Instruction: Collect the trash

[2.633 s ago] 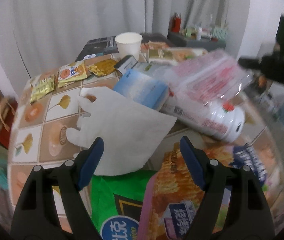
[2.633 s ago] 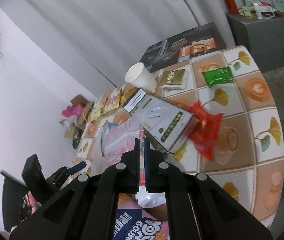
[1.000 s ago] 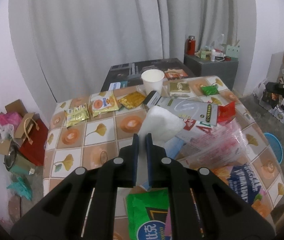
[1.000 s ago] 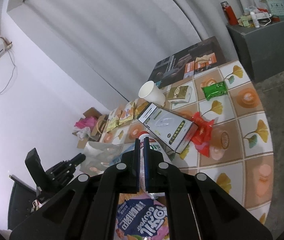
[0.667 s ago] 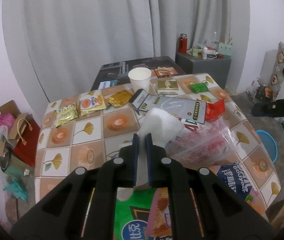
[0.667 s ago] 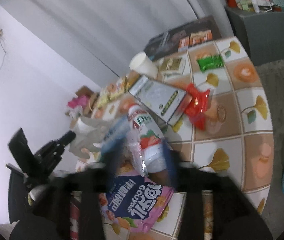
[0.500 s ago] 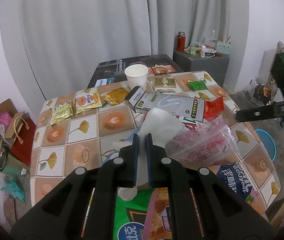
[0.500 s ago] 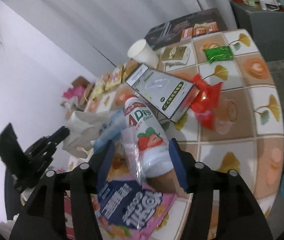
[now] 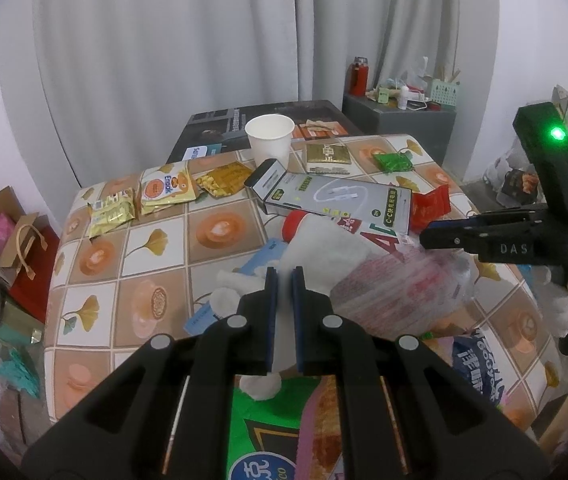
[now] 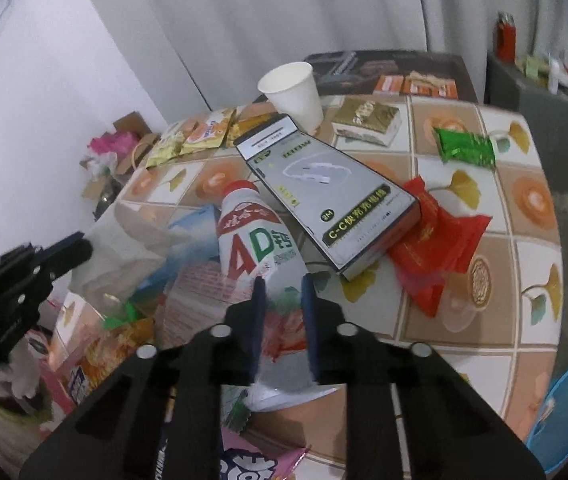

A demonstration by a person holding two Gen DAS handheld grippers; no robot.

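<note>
Milk bottle point(image 10: 262, 256) lengthwise toward the paper cup point(image 10: 294, 92), red cap farthest, between the closing right tool point(image 10: 282, 300).

On the table point(image 9: 96, 320), the paper cup point(image 9: 270, 136) stands at the far edge, with the long flat box point(image 9: 336, 200) lying just before it. A row of snack packets point(image 9: 144, 196) runs along the far left edge. Toward the far right corner lie a flat packet point(image 9: 327, 155) and a small pouch point(image 9: 394, 161), side by side. The bottle point(image 10: 256, 244) lies on its side before the box, its cap end touching it. A crumpled wrapper point(image 10: 436, 244) lies at the box's right end. Bags point(image 9: 396, 292) pile up at the near edge.
</note>
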